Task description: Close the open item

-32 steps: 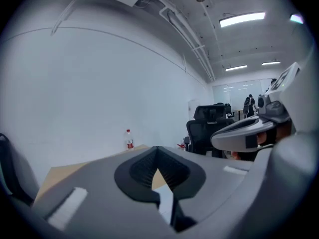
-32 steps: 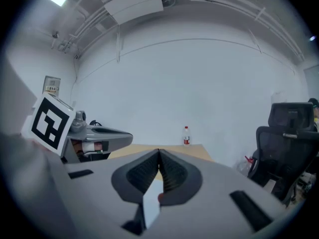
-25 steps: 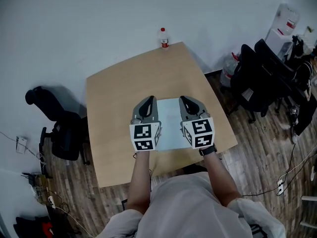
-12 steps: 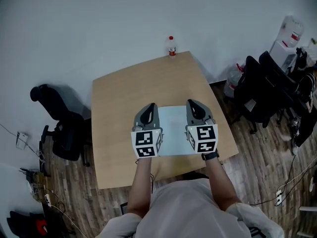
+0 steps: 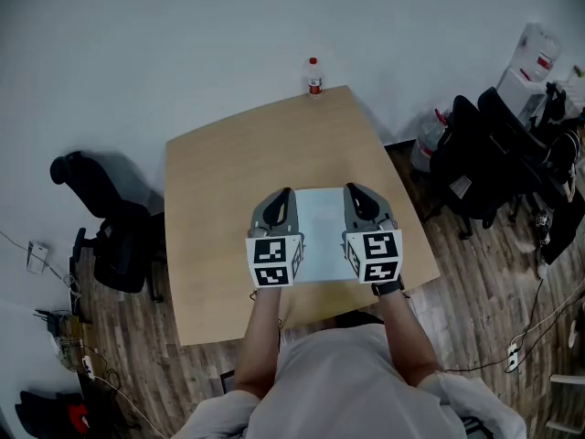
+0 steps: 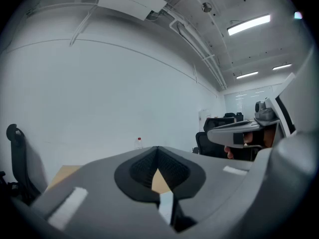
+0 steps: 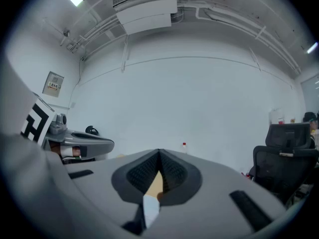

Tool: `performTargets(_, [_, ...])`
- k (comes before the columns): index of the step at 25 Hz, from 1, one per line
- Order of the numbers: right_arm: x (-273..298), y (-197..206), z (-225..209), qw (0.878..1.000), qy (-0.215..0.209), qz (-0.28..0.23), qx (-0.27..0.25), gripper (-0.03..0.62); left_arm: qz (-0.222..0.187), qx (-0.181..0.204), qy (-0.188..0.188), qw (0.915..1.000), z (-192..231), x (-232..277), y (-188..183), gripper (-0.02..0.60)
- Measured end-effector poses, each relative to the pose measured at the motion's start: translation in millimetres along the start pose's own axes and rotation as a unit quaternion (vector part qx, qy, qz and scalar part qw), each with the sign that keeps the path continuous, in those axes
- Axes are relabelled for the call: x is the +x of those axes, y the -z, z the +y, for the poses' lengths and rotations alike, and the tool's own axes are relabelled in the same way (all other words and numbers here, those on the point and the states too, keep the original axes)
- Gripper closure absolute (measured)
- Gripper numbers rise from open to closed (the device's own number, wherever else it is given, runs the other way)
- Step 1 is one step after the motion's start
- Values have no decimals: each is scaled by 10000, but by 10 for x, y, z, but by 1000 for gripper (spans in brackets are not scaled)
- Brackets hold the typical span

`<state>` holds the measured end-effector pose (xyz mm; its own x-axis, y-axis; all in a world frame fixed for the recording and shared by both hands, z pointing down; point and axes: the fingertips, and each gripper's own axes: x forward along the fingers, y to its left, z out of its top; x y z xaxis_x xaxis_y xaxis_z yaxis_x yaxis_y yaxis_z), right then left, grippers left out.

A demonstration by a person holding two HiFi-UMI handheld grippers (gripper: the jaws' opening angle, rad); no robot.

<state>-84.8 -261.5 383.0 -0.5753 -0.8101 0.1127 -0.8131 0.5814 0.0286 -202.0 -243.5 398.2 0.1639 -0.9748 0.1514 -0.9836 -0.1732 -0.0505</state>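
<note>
Your left gripper (image 5: pixel 284 194) has its jaws together. The tips meet and nothing is caught between them. Through the small gap behind the tips, the left gripper view shows only a wedge of tan table (image 5: pixel 219 172) and a white sliver below it. Your right gripper (image 5: pixel 353 191) is the same: jaws closed on nothing, with the same tan wedge and white sliver in its own view.

You hold the two side by side, level with each other and pointing away from you. The white item (image 5: pixel 322 231) lies flat on the table between them, with the left gripper over its left edge and the right gripper over its right edge. I cannot tell whether either one touches it. It sits near the table's edge on your side.

At the far edge a red-capped bottle (image 5: pixel 313 76) stands upright, well apart from the grippers. A black chair (image 5: pixel 110 236) stands off the table's left side.
</note>
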Motion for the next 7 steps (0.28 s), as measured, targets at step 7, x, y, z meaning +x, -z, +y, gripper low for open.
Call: performTargets(7, [66,232,-44,9995,5,257,-164,583,466,-363,267,9979,-100,255,453,575])
